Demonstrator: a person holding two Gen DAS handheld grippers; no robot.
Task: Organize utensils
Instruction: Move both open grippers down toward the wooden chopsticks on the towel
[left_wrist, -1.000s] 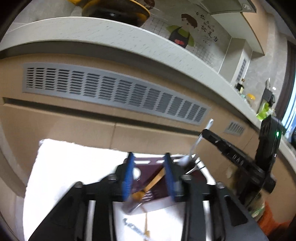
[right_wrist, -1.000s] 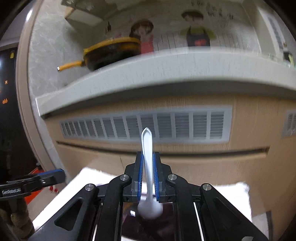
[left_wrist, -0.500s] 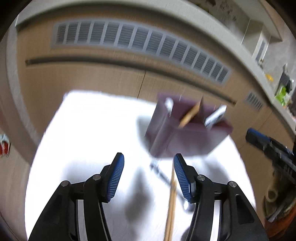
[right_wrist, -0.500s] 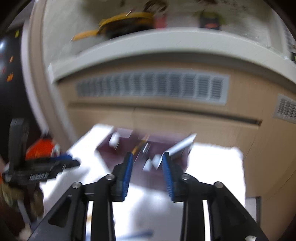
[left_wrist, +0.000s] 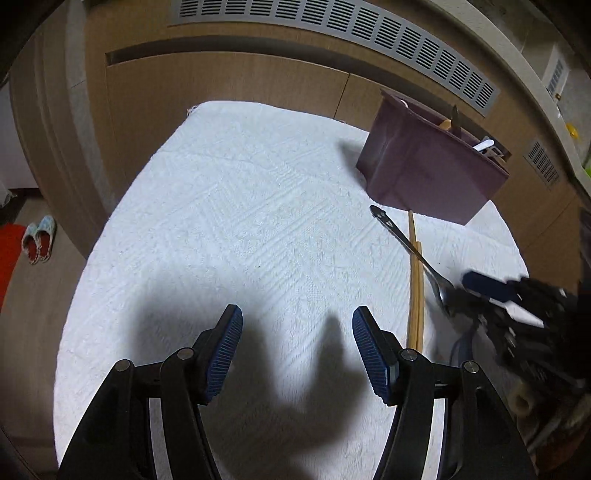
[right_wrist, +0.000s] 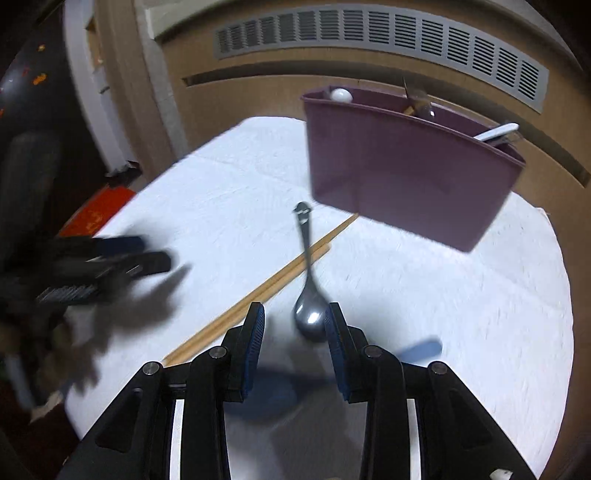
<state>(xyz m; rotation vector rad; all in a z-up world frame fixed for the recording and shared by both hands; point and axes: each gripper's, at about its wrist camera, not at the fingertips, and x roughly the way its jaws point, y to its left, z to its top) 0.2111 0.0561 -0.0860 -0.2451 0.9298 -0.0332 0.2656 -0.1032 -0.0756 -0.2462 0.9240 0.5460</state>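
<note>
A purple utensil holder stands at the far side of a white cloth with a white spoon and other handles in it. A metal spoon lies across a pair of wooden chopsticks in front of the holder. My right gripper hovers open over the spoon's bowl and grips nothing. My left gripper hangs over bare cloth to the left of the chopsticks, its jaws opening with nothing between them.
Wooden cabinet fronts with grey vents rise right behind the cloth. A blurred blue object lies near my right fingers. Slippers and a red mat are on the floor to the left, beyond the cloth's edge.
My right gripper let go of the white spoon at the holder and opened. Both grippers pulled back from the holder and tipped down toward the cloth. The left jaws widened.
</note>
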